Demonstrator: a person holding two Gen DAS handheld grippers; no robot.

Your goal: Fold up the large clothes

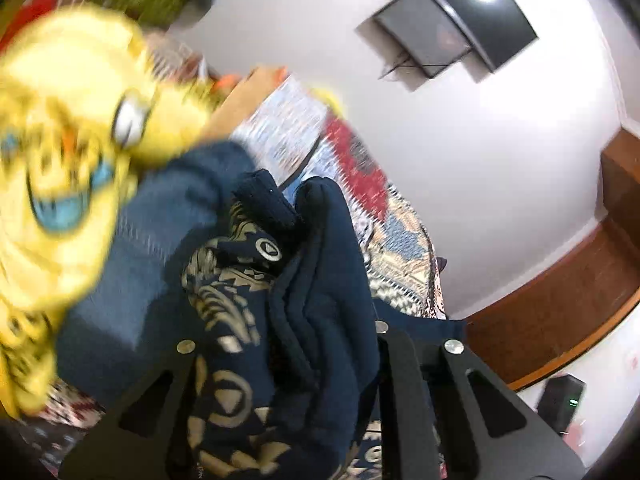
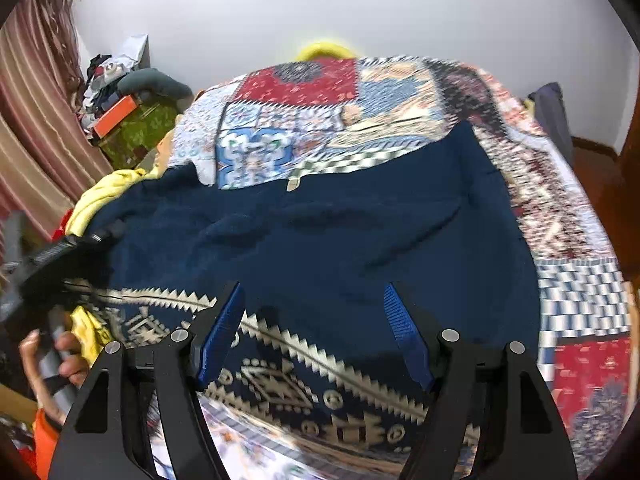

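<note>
The left gripper [image 1: 320, 360] is clamped on a thick bunch of the navy garment [image 1: 320, 272], the folds squeezed between its black fingers and rising up and away from them in a lifted ridge, with the cream patterned band [image 1: 224, 304] running along the left of that ridge. The right gripper [image 2: 316, 336] stands wide apart with nothing between its blue pads [image 2: 224, 336], poised just above the garment's near edge. From that side the navy garment [image 2: 340, 232] lies spread flat on the bed, its long axis running left to right, the patterned band [image 2: 320, 368] along the edge nearest the jaws and the plain navy part stretching away toward the wall. Its left end is gathered up where the other gripper and a hand [image 2: 52, 360] can be seen. Underneath is a patchwork bedspread [image 2: 320, 96] in red, blue and cream. A blurred yellow cloth [image 1: 64, 168] sits close to the left of the lifted bunch. Beyond are a white wall [image 2: 400, 12], striped curtains [image 2: 36, 128] and a dark screen [image 1: 472, 12] mounted high
</note>
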